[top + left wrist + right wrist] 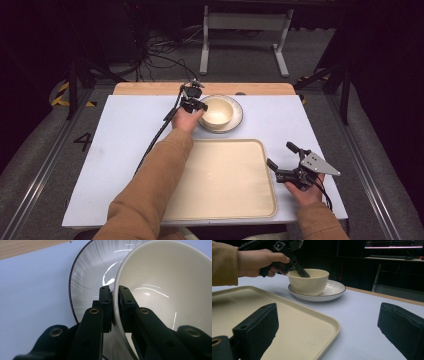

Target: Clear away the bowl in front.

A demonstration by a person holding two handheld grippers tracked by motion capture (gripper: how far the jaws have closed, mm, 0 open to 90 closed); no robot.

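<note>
The left gripper (194, 102) is reaching out over the far middle of the table (125, 130), and its two black jaws are closing on the rim of the cream bowl (217, 112): seen in the left gripper view, one jaw is sitting outside the bowl's wall and the other inside, with the thin rim (115, 300) pinched between them. The bowl is standing upright with its mouth facing up, resting in the middle of a white plate (237, 120) with a dark edge line and fine ribbing. Being round, the bowl is showing no long axis of its own; in the right gripper view it is sitting level on the plate (332, 291), and the left gripper (298, 270) is slanting down into it from the side of the hand (257, 262), whose tan sleeve (223, 263) is coming in beside it. From those jaws, the plate is spreading out beneath and beyond the bowl on the outer-jaw side. The right gripper (282, 160) is hovering at the near right of the table, just off the right edge of the large cream tray (220, 180), and its jaws are standing wide apart with nothing between them. In its own view the tray's rounded corner (322, 322) is lying by one jaw, bare table by the other, and the bowl (308, 281) straight ahead between the two.
</note>
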